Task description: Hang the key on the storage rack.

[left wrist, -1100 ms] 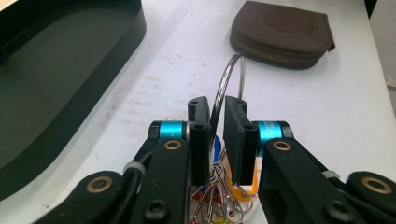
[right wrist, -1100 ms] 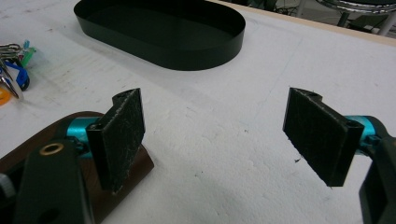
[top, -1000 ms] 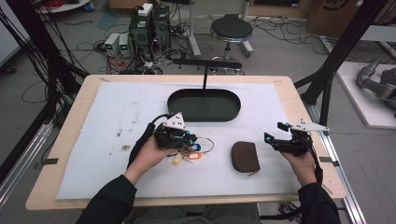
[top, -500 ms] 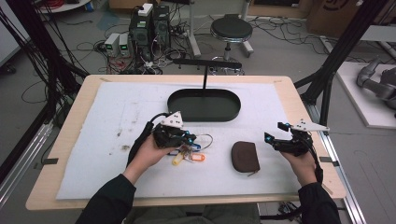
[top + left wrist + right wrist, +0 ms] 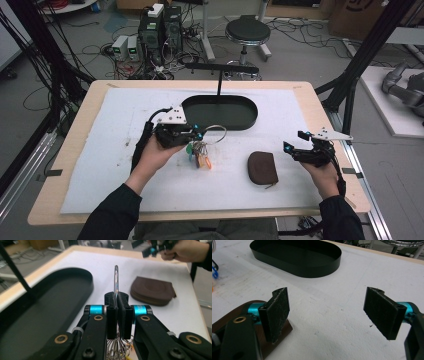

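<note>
A: How many trays are there?
B: One black tray.
A: And pouches?
B: One brown pouch.
A: Any keys?
B: One bunch of keys on one ring. I can't count the keys.
A: Grippers?
B: Two, a left gripper and a right gripper.

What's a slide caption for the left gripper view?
Left gripper shut on a key ring, keys dangling below, between black tray and brown pouch.
</note>
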`<state>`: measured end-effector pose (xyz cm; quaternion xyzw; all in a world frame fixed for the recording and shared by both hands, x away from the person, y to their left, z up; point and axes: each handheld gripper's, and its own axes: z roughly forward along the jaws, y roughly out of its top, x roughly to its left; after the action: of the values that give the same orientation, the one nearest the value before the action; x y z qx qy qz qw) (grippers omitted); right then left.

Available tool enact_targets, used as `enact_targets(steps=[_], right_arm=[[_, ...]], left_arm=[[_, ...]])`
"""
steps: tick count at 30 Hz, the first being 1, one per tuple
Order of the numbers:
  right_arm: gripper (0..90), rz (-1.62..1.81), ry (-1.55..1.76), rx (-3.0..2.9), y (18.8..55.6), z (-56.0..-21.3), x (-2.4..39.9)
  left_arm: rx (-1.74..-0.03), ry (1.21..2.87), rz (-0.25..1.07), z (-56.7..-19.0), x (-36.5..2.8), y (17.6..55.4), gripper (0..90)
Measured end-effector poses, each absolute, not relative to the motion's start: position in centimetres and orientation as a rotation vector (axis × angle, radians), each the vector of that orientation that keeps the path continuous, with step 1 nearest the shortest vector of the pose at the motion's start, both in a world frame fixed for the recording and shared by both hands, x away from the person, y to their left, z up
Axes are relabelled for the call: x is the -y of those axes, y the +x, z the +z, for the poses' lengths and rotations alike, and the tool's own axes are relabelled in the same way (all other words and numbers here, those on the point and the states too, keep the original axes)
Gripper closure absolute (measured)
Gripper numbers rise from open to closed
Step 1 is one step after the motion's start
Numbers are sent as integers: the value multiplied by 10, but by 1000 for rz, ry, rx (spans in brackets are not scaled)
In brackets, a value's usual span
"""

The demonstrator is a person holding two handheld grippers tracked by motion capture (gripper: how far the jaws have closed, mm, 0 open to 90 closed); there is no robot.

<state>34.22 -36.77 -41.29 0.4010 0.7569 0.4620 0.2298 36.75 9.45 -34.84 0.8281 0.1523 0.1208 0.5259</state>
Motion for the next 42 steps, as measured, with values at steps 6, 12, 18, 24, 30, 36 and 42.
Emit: enact_targets(steps=[6, 12, 18, 24, 30, 36, 42], right_arm=[[215, 1269, 1106, -2086, 344, -413, 367], [215, 1268, 1102, -2083, 345, -414, 367], [216, 1268, 1103, -2084, 345, -414, 367], [216, 1267, 1102, -2085, 345, -414, 367], [216, 1267, 1104, -2085, 345, -414, 367], [216, 1267, 1101, -2085, 345, -414, 367], [216, 1268, 1101, -2085, 345, -414, 367]], left_arm=[[-392, 1923, 352, -332, -103, 374, 864], [-430, 1891, 389, -318, -113, 384, 864], [-461, 1859, 420, -309, -120, 396, 864], [-499, 1846, 455, -301, -127, 410, 864], [-535, 1812, 479, -295, -131, 425, 864], [-568, 1815, 495, -294, -129, 438, 864], [-614, 1802, 509, -297, -131, 451, 864]])
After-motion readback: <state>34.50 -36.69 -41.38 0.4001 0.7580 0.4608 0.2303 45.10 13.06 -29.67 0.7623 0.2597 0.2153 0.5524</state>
